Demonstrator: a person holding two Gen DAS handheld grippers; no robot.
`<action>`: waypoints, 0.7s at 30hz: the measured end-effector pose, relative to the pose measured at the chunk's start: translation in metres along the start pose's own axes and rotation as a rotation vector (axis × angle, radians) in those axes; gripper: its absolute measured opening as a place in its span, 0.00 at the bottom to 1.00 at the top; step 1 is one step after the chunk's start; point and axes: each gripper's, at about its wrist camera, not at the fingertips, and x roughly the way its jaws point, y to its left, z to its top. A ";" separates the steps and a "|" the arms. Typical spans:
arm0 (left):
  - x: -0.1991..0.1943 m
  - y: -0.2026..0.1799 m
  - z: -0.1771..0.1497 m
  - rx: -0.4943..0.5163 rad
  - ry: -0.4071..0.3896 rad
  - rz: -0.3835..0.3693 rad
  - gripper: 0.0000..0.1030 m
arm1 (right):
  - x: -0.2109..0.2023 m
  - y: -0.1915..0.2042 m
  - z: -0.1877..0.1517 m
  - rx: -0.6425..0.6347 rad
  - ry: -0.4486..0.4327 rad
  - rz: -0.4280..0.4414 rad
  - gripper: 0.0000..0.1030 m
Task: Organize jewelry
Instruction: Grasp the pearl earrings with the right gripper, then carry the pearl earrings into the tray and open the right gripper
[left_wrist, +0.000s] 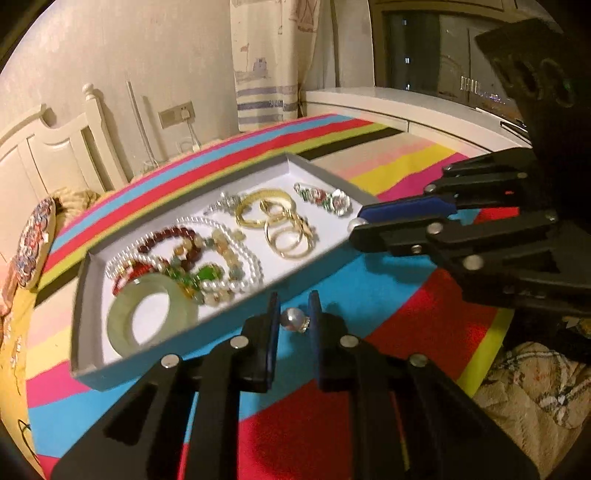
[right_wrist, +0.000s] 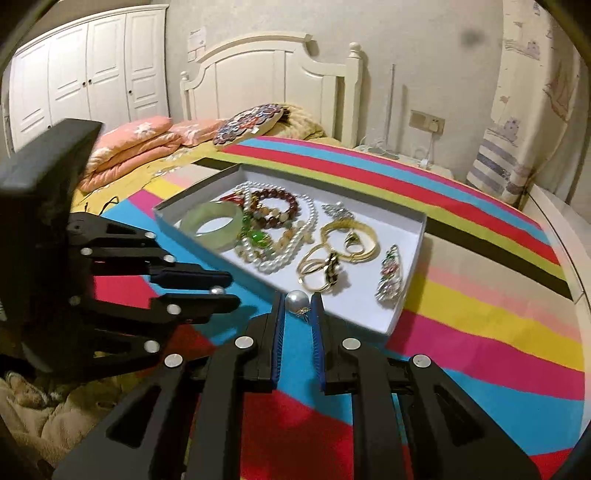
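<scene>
Each pair of tongs, left tongs (left_wrist: 291, 317) and right tongs (right_wrist: 298, 302), pinches 1 pearl earring (left_wrist: 293, 319): light, hard, round and slippery, best gripped across the pearl's middle.

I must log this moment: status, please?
Left gripper shut on round silver pearl earring. Right gripper holds second pearl earring. White jewelry tray ahead, unobstructed.
</scene>
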 end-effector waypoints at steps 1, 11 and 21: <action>-0.002 0.001 0.003 0.001 -0.005 0.002 0.14 | 0.001 -0.002 0.001 0.002 -0.001 -0.001 0.14; -0.006 0.019 0.028 -0.024 -0.047 0.061 0.14 | 0.014 -0.010 0.008 0.043 -0.005 -0.019 0.14; 0.012 0.037 0.044 -0.081 -0.055 0.111 0.14 | 0.024 -0.012 0.019 0.053 -0.019 -0.036 0.14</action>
